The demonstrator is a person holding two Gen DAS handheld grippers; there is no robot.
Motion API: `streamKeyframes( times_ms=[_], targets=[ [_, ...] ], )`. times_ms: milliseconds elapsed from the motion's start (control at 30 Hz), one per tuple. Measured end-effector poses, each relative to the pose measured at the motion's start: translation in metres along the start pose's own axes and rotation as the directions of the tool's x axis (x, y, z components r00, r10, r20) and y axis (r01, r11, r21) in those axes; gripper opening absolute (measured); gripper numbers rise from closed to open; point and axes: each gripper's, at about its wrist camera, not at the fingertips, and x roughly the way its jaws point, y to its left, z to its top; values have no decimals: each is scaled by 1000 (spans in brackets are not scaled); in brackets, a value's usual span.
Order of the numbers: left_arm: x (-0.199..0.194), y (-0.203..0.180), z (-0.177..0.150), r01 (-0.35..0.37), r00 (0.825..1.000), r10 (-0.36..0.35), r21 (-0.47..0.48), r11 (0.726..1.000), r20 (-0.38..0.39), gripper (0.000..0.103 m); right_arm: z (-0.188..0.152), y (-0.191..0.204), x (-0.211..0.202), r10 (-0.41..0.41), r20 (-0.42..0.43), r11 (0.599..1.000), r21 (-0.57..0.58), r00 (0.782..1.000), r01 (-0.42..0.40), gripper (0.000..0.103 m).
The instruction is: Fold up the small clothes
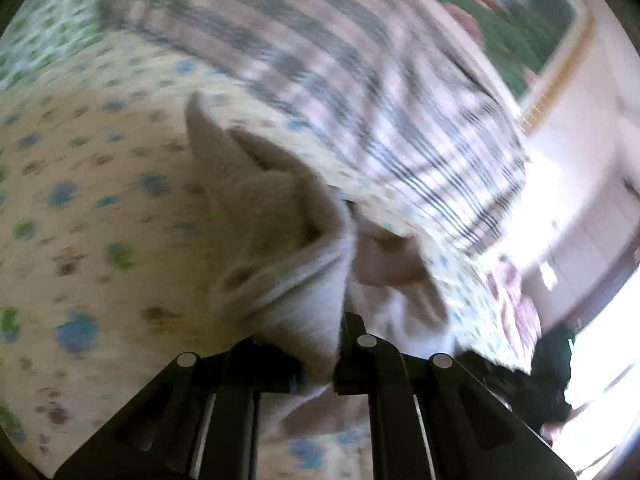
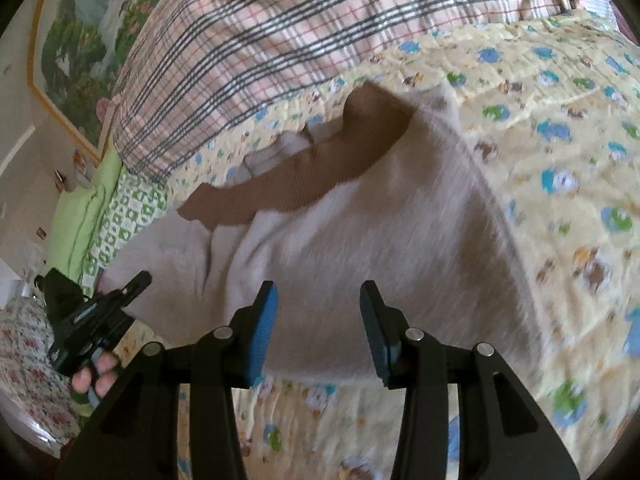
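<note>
The left gripper (image 1: pixel 340 344) has its jaws nipped together on a bunched fold of the small beige knitted garment with brown ribbed trim (image 1: pixel 280 232), which rises out of the jaws toward twelve o'clock in the left wrist view, lifted off the bedding. In the right wrist view the same gripper (image 2: pixel 136 280) shows at nine o'clock, pinching the garment's left edge, with the person's fingers (image 2: pixel 100 372) wrapped round its handle.

The right gripper (image 2: pixel 318 320) stands with its blue-padded jaws partly apart and nothing between them, poised over the near hem of the garment (image 2: pixel 360 240), which spreads from six o'clock up to the brown collar at eleven.

The garment lies on a pale yellow quilted bedspread printed with blue and green animals (image 2: pixel 560 200); beyond it, at twelve o'clock, is a pink and grey plaid blanket (image 2: pixel 260 40).

The knit looks light, soft and limp; it will likely sag and drape from any pinch rather than hold a shape, and its fuzzy surface should grip the pads well. The best hold for the right jaws is probably the near hem corner at five o'clock, taking both layers, so the fold travels evenly with the left.
</note>
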Motion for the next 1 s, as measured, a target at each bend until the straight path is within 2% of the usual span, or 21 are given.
streamKeyframes(
  times_ms=[100, 133, 233, 300, 367, 433, 500, 633, 667, 700, 733, 767, 867, 1000],
  targets=[
    [18, -38, -6, 52, 998, -49, 72, 996, -45, 9, 19, -8, -3, 77, 7, 997, 2, 997, -77, 44],
    [27, -49, -11, 64, 996, -57, 100, 993, -67, 9, 28, -13, 1, 132, -11, 991, 35, 991, -132, 44],
    [53, -70, -27, 70, 991, -51, 158, 985, -123, 9, 48, -25, 17, 235, -54, 968, 106, 971, -228, 47],
    [70, -75, -37, 73, 986, -46, 168, 983, -160, 9, 57, -27, 30, 259, -89, 961, 122, 962, -247, 56],
    [82, -76, -45, 74, 982, -41, 171, 982, -186, 9, 67, -26, 49, 267, -122, 959, 136, 956, -250, 56],
    [83, -75, -49, 84, 980, -52, 161, 983, -194, 9, 73, -23, 74, 295, -194, 951, 150, 935, -269, 59],
    [81, -75, -49, 84, 981, -53, 163, 983, -187, 9, 76, -15, 94, 291, -244, 954, 145, 925, -262, 59],
    [74, -75, -48, 79, 983, -47, 176, 981, -179, 9, 83, 6, 136, 379, -310, 924, 173, 872, -341, 59],
    [73, -74, -47, 78, 983, -44, 181, 980, -180, 9, 84, 11, 145, 373, -325, 927, 171, 869, -334, 59],
    [73, -75, -48, 73, 983, -39, 189, 979, -180, 9, 85, 15, 153, 366, -340, 930, 175, 866, -324, 49],
    [71, -77, -47, 71, 983, -35, 199, 977, -180, 8, 86, 20, 160, 371, -352, 928, 171, 859, -331, 34],
    [70, -81, -46, 76, 982, -38, 208, 975, -183, 8, 89, 28, 162, 360, -352, 933, 141, 864, -331, 24],
    [61, -98, -43, 79, 986, -35, 271, 959, -161, 8, 101, 49, 137, 327, -311, 941, 14, 893, -339, 21],
    [64, -130, -38, 169, 979, -123, 307, 937, -165, 8, 118, 52, 80, 308, -214, 933, -123, 927, -339, 21]
  ],
)
